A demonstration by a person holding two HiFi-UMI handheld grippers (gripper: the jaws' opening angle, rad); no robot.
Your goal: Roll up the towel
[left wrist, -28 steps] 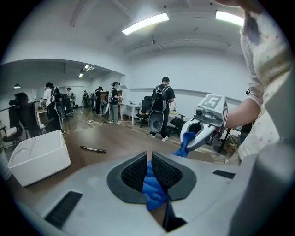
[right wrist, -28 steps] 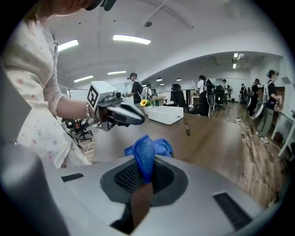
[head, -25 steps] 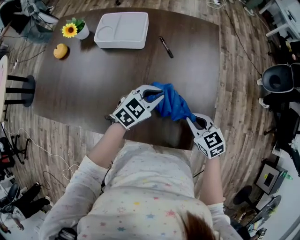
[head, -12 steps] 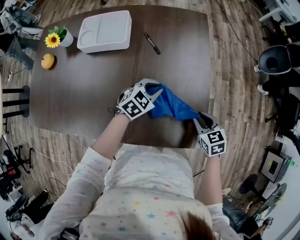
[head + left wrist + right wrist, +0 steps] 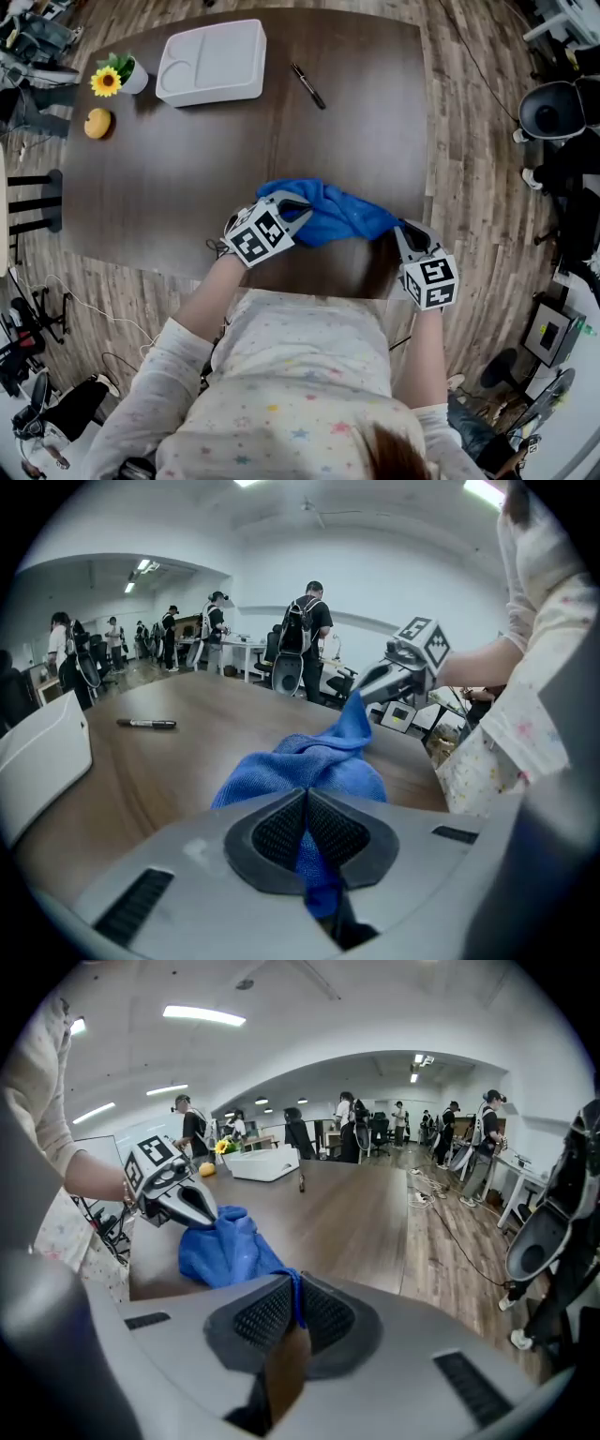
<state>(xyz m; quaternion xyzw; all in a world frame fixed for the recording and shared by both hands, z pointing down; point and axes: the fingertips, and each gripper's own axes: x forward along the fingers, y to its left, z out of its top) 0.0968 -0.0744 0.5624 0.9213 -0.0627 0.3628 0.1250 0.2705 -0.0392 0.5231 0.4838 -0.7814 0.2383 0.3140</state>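
A blue towel (image 5: 328, 212) lies bunched near the front edge of the dark wooden table (image 5: 187, 159), stretched between both grippers. My left gripper (image 5: 298, 212) is shut on the towel's left end, with blue cloth (image 5: 309, 780) pinched between its pads. At the towel's right corner my right gripper (image 5: 398, 232) is shut on a thin fold (image 5: 293, 1297). In the right gripper view the towel (image 5: 225, 1251) runs across to the left gripper (image 5: 202, 1211). In the left gripper view the right gripper (image 5: 367, 688) holds a raised corner.
A white compartment tray (image 5: 212, 63), a black marker (image 5: 307, 86), a small sunflower pot (image 5: 114, 75) and an orange fruit (image 5: 97, 123) sit at the table's far side. A black chair (image 5: 561, 112) stands to the right. Several people stand in the background.
Both grippers have drawn apart and toward the table's front edge, pulling the bunched towel out into a longer band. The left gripper moved left and nearer me.
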